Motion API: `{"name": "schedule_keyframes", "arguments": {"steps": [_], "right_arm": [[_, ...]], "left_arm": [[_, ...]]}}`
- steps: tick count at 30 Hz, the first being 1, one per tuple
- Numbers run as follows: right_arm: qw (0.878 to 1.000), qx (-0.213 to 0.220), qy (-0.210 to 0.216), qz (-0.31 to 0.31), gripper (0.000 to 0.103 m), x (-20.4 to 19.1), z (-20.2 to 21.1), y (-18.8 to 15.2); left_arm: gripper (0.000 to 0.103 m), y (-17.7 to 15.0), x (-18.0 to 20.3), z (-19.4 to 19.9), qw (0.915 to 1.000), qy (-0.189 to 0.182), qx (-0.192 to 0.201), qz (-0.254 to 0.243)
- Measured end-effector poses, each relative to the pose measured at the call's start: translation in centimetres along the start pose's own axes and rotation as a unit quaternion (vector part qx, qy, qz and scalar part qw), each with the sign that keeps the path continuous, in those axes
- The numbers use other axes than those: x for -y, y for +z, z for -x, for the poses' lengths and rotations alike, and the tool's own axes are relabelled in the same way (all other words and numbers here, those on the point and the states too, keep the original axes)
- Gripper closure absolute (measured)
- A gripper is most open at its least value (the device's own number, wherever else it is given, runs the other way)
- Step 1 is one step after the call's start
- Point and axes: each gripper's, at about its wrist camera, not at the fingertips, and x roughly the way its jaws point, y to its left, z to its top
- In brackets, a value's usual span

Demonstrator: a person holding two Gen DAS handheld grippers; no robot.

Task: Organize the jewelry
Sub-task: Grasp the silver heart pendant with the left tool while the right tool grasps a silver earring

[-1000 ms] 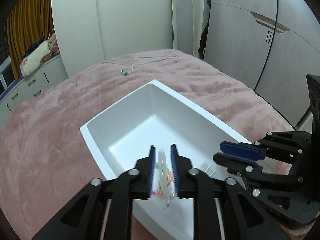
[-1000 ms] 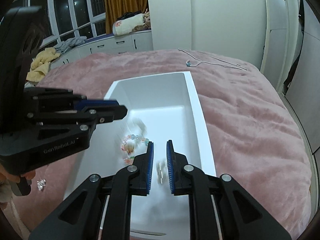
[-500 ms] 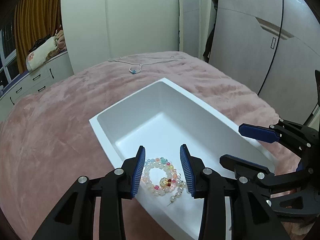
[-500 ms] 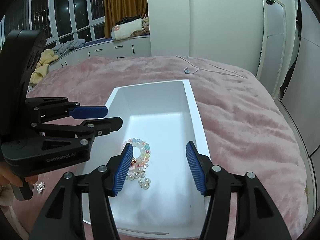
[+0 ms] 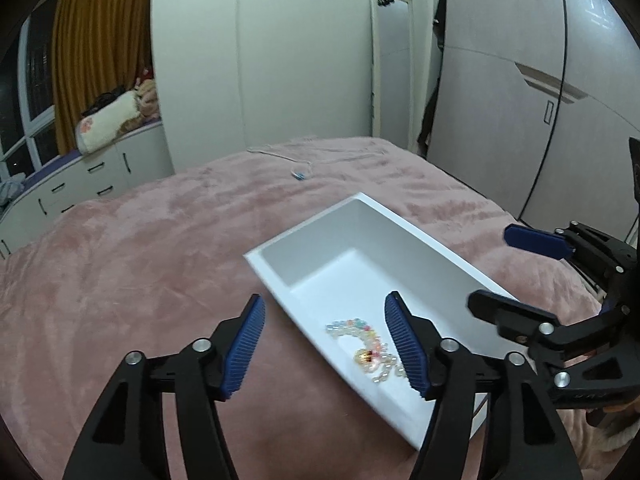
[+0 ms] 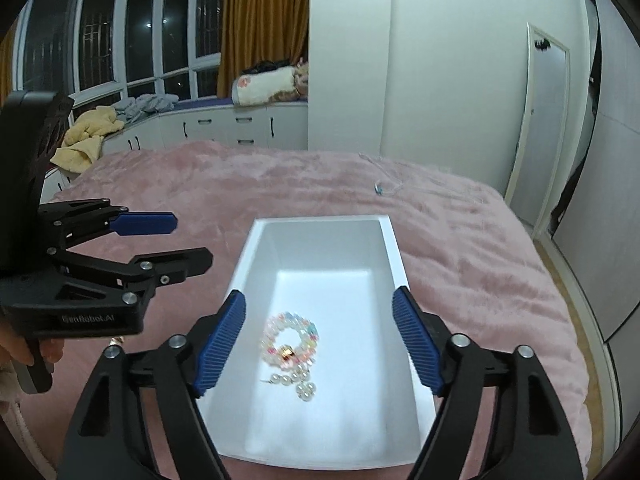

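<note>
A white rectangular tray [image 5: 320,240] [image 6: 320,221] lies on the pink blanket. On its floor rest a pastel bead bracelet with a gold charm [image 5: 360,332] [image 6: 290,336] and a short pearl piece [image 6: 300,384]. My left gripper [image 5: 324,298] [image 6: 190,240] hovers over the tray's left rim, jaws opening, nothing between them. My right gripper [image 6: 319,292] [image 5: 492,270] hangs above the tray's near half, jaws opening too, the jewelry well below its pads. A thin chain necklace with a blue pendant [image 5: 300,175] [image 6: 380,189] lies far back on the blanket.
The pink blanket [image 5: 120,260] covers a wide bed around the tray. White drawers [image 6: 224,124] with towels and a pillow run under the windows. A wardrobe [image 5: 520,100] and a mirror stand behind. A hand [image 6: 16,354] holds the left gripper's handle.
Both grippers went from nearly shut on the jewelry to wide apart and rose away from the tray. The bracelet and pearls now lie loose on the tray floor.
</note>
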Motion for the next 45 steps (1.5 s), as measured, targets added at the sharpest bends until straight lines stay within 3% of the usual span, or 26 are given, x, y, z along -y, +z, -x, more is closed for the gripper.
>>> {"name": "schedule_keyframes", "arguments": {"steps": [4,7,11,18,23,30,35,40,45], "right_arm": [[1.000,0.023,0.012,0.015,0.027,-2.1,1.3,1.1],[0.999,0.039,0.018,0.030,0.020,-4.2,1.9,2.0],[0.998,0.049,0.034,0.037,0.018,-6.7,2.1,2.9],[0.995,0.043,0.064,0.065,0.018,-11.8,1.0,3.6],[0.992,0.030,0.089,0.078,0.018,-15.1,0.0,3.1],[0.989,-0.009,0.124,0.085,0.021,-19.4,-2.2,0.5],[0.984,-0.052,0.143,0.091,0.029,-21.8,-4.0,-2.8],[0.975,-0.112,0.159,0.109,0.042,-23.2,-6.1,-6.4],[0.964,-0.153,0.174,0.133,0.053,-23.7,-7.3,-9.4]], "left_arm": [[0.030,-0.1,-2.8,3.5,0.9996,0.017,0.021,0.005],[0.025,-0.5,-4.9,6.0,0.9990,0.030,0.031,0.014],[0.025,-1.8,-7.9,9.2,0.9980,0.044,0.038,0.026],[0.016,-6.0,-12.5,13.4,0.9964,0.071,0.025,0.039],[0.012,-9.8,-14.7,15.3,0.9955,0.066,0.013,0.066],[0.011,-15.1,-14.0,14.8,0.9981,0.023,-0.017,0.054],[0.011,-18.8,-11.4,13.2,0.9988,-0.015,-0.047,-0.004],[0.014,-21.6,-8.7,11.5,0.9931,-0.063,-0.073,-0.067],[0.022,-23.2,-7.5,9.4,0.9863,-0.104,-0.090,-0.091]]}}
